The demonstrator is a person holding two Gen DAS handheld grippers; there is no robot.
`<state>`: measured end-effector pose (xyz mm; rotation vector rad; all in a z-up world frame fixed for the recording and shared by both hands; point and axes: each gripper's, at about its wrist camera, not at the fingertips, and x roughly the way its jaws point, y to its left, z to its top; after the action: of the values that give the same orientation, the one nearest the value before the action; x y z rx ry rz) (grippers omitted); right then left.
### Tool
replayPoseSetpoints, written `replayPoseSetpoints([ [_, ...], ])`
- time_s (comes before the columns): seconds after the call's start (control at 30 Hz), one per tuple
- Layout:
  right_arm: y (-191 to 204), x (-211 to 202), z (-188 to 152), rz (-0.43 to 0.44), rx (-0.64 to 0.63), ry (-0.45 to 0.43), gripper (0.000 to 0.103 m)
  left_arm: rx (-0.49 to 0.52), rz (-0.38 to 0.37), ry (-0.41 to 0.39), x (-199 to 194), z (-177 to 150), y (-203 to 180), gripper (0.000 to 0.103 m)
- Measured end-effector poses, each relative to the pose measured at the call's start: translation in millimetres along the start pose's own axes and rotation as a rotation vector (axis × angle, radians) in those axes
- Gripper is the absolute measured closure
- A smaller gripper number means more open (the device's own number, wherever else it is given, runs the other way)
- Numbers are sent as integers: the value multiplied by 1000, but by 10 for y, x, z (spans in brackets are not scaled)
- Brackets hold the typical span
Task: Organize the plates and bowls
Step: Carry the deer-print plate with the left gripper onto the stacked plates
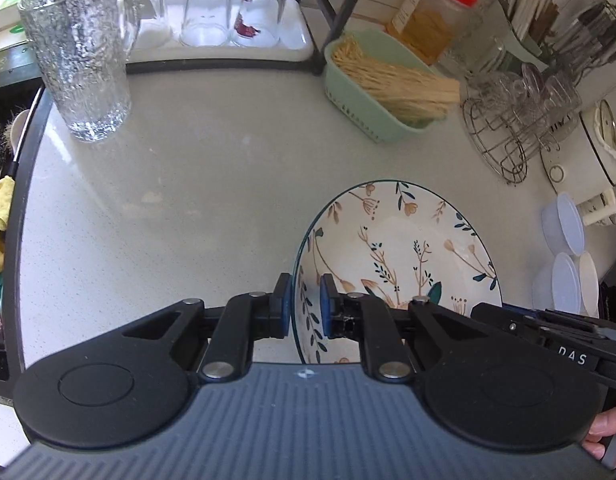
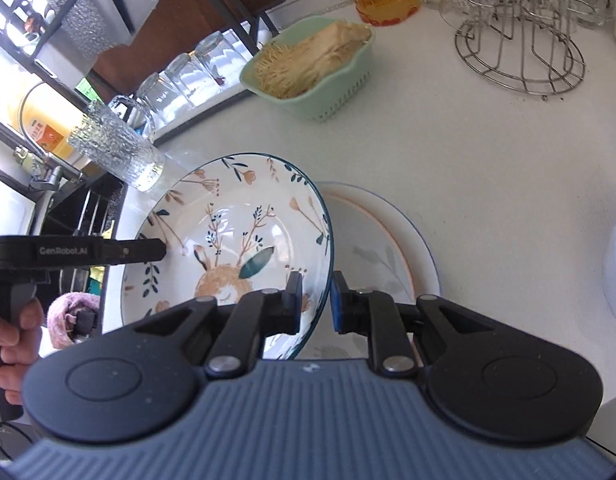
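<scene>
Hidden or unclear: the near rim of the floral bowl (image 1: 395,256) is cut off behind each gripper body in both views. Below and to the bowl's right in the right wrist view, a pale plate (image 2: 387,248) lies on the countertop (image 1: 228,168), largely covered by the bowl; its faint leaf motif is hard to make out. Whether the bowl touches the plate cannot be told.

Item, floral bowl: white glaze, dark teal rim line, tan flowers, dark blue-green leaves, and a tan rabbit-like figure at the centre. It sits tilted above the countertop, over the plate's left part.

Left gripper (image 1: 304,304): blue pads straddle the bowl's left rim, one inside and one outside, with a visible gap each side; whether they pinch it cannot be told.

Right gripper (image 2: 315,300): pads straddle the bowl's right rim in the same way; firm contact cannot be told.

Writing: "GenRobot.AI" on the left gripper's side as the right wrist view shows it; "DAS" on the right gripper as seen in the left wrist view.

Beyond the bowl: textured glass (image 1: 78,52) to the far left, green basket (image 1: 371,100) of pale sticks behind, wire rack (image 1: 507,136) to the far right.
</scene>
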<state>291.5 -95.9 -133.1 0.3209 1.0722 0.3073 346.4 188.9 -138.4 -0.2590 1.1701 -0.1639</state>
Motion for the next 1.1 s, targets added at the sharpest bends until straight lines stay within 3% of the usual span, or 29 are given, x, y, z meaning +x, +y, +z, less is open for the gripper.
replayPoseSetpoints([
  [0.63,-213,20,-357,-40,50,-64,85,133,50,18,94,-289,-252,87],
  [1.1,-242,-124,-332,-66,50,-164,85,60,26,1,78,-269,-263,87],
])
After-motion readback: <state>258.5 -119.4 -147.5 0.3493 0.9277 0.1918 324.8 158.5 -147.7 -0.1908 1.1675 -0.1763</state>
